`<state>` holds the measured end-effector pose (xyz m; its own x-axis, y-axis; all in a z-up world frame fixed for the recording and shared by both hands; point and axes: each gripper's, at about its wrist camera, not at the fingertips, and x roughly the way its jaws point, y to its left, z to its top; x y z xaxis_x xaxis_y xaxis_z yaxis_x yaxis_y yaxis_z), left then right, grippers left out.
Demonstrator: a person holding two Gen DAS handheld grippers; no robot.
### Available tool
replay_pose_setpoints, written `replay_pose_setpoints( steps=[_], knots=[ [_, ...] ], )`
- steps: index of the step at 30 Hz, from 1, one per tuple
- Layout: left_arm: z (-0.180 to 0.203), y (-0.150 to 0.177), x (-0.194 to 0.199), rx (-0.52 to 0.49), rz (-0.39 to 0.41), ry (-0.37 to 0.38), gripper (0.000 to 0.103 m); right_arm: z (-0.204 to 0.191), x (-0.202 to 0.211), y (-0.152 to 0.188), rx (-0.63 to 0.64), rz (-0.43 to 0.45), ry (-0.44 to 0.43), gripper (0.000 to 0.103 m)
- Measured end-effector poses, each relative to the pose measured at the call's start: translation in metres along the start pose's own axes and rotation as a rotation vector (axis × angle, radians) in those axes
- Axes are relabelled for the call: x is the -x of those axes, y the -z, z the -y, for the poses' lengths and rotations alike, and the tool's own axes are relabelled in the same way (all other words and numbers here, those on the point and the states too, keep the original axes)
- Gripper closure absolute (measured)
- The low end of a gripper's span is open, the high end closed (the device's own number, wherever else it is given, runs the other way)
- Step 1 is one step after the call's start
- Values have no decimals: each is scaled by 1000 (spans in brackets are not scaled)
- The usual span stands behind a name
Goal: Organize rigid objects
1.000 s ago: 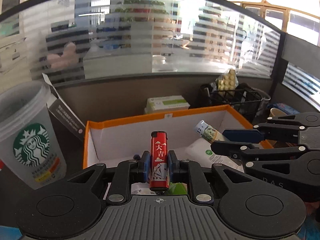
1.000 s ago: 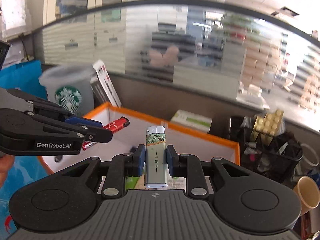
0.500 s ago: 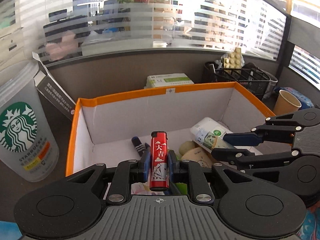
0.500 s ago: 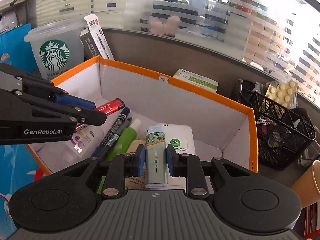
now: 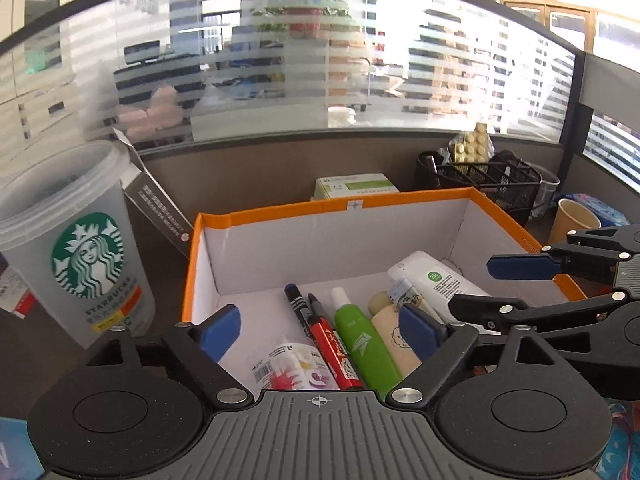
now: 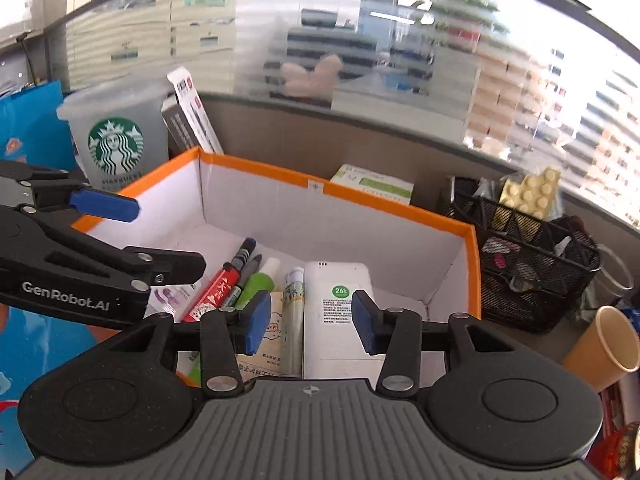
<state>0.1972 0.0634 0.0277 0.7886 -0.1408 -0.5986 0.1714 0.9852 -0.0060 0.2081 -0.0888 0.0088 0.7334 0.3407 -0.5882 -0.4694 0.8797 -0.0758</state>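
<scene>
A moment ago I held a lighter in each hand; both sets of fingers have just been opening and nothing sits between them now. My left gripper (image 5: 320,330) gapes wide, my right gripper (image 6: 306,322) partly. The red lighter (image 5: 334,346) and the green-and-white lighter (image 6: 294,312) lie in the orange-rimmed box (image 5: 400,202), near its front edge among the pens. Both drops look done.

We're at an office desk: a frosted, striped glass partition (image 5: 320,80) runs behind an orange-rimmed box (image 5: 400,202). Left of the box stands a Starbucks cup (image 5: 76,248); to its right, a black mesh desk organiser (image 5: 492,184) and a paper cup (image 5: 572,220). Beyond the glass, blurred desks and monitors.
</scene>
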Motion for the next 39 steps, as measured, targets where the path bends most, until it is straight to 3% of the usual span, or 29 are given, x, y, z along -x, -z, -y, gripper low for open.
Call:
replay_pose_setpoints(
  steps=[11, 14, 16, 22, 28, 39],
  knots=[
    [-1, 23, 51, 47, 55, -51, 0, -20, 53, 11, -25, 117, 38, 47],
    [-2, 31, 65, 56, 66, -61, 0, -27, 70, 18, -18, 151, 74, 36],
    [-3, 37, 74, 58, 76, -69, 0, -30, 83, 24, -32, 185, 82, 21],
    [-2, 51, 101, 72, 97, -84, 0, -42, 125, 41, -60, 282, 112, 3],
    [0, 61, 120, 72, 109, -106, 0, -50, 153, 52, -63, 338, 173, 0],
    [4, 73, 133, 74, 87, -134, 0, -65, 165, 63, -52, 357, 168, 0]
  ],
)
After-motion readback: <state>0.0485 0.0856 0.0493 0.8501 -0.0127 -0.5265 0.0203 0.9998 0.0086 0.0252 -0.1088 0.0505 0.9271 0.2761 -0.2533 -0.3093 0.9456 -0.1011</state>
